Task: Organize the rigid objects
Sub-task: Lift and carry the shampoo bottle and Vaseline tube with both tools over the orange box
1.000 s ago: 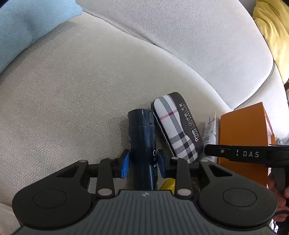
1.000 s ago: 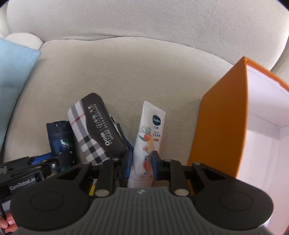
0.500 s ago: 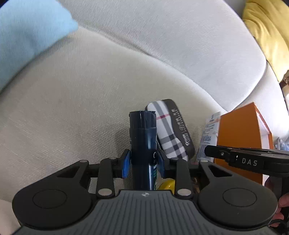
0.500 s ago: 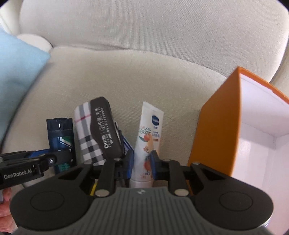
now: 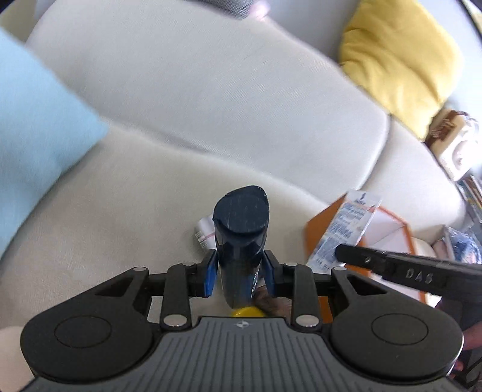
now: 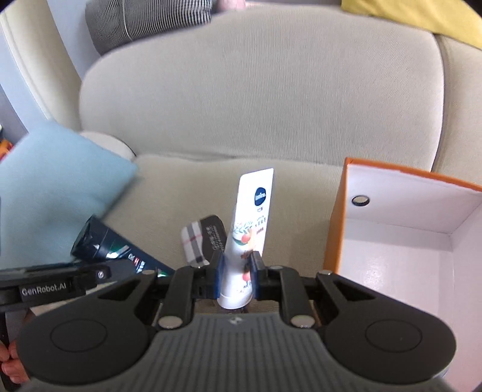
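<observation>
Currently on view: one beige sofa with several loose items on its seat cushion. Item one, a dark navy bottle, gripped in the left gripper, whose blue-padded jaws are closed against its sides; it stands clear of the cushion, its flat cap toward the camera, and from the right wrist view it slants out to the left above the seat. Item two, a white tube with a blue round logo and fruit print, clamped low on its body in the right gripper; those jaws have just been closing, with the tube between them, and the tube's flat crimped end points up. Item three, a plaid case with a dark side panel, lying on the cushion just behind and left of the tube. Item four, an orange box, open, white inside, with a round hole in its far wall, standing on the seat to the right of the tube. Item five, a yellow thing, mostly hidden beneath the navy bottle. Soft furnishings: a light blue cushion at the left, a yellow pillow at the far right and a striped grey cushion on the backrest. A person's fingers show at the lower left edge.
</observation>
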Available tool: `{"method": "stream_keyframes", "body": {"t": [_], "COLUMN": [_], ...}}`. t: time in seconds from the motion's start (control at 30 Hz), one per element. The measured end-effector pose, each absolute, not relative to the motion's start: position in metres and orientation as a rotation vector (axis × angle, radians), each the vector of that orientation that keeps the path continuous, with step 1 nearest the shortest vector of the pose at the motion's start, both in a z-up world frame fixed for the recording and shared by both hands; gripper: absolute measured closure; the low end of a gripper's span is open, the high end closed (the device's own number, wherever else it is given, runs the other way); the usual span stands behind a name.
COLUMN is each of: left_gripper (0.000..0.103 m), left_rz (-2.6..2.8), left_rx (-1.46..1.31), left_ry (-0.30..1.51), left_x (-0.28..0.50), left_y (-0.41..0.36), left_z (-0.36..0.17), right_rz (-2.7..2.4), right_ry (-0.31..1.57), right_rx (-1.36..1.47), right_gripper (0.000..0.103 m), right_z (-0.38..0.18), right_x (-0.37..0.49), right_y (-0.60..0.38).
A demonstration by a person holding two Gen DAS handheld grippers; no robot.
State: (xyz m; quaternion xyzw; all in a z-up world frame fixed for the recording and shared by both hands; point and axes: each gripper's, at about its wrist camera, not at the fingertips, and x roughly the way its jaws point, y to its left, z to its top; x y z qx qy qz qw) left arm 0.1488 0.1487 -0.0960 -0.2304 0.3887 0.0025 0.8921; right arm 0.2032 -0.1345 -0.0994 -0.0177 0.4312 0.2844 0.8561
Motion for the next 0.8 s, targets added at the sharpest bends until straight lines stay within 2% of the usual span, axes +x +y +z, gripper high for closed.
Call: {"method": "stream_keyframes", "body": {"t": [0.2,0.4,0.5,0.8], "left_gripper": [0.068,0.068,0.068,0.068], "left_rz": [-0.139,-0.336,-0.413,-0.496], "left_rx": [-0.390,-0.313,-0.256,-0.103], "left_ry": [0.712,0.708,0.754,0.983], "left_x": [0.153,0.174,0.184,0.205], "left_y": [0.109,0.050,0.014,-0.055], "left_z": [-0.046,-0.021,-0.025,-0.079], "right_rz": [0.609,0.580,0.525,0.462], "right_ry": [0.811,0.770,0.767,0.890], "right_rx": [0.001,0.006,-0.013,0.001], "right_gripper": [0.085,0.085,0.085,0.085], "right_z": [-0.060,-0.033,-0.034,-0.099], "right_x": [0.179,0.167,0.163,0.180], "right_y": [-0.175,-0.232,-0.261,-0.310]}}
